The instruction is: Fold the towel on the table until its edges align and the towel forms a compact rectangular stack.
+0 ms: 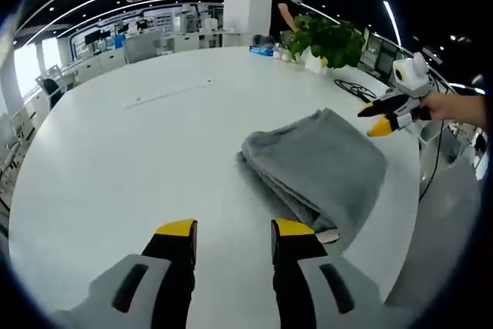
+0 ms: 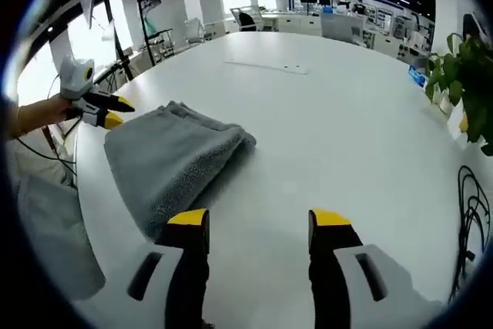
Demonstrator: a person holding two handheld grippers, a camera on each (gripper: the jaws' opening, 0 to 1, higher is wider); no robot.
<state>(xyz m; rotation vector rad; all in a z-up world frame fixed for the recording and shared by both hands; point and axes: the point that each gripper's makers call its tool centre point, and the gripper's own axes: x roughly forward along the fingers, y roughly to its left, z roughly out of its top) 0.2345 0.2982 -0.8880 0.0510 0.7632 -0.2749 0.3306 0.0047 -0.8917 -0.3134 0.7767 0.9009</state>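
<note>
Towel [image 1: 320,163] sits on the white desk [image 1: 139,159] near its edge, already folded into a thick grey bundle of several layers. In the left gripper view the stacked fold edges face the camera; in the right gripper view the towel [image 2: 173,159] shows a rounded folded end pointing toward the desk centre.

Left hand-held gripper [image 1: 233,230]: jaws spread wide, empty, hovering over bare desk just short of the towel's near corner. Right hand-held gripper [image 2: 258,221]: also spread wide, empty, over the desk beside the towel's lower edge. Neither touches the cloth.

Looks late in the task to me. The shape is roughly rectangular, but the layers look slightly offset at the near corner and the top surface is puffy.

How I'd finish it:
- Check edge alignment before another fold; a further fold may be too bulky to stay put.
- If squaring up, pinch only the offset top layers at a corner and drag them flush with the layers below.
- Hold down the opposite side with the other gripper so the stack doesn't slide.
- Keep it away from the desk edge; it's close.

A potted plant [image 1: 331,36] and cables [image 2: 470,213] sit well apart from the towel.
</note>
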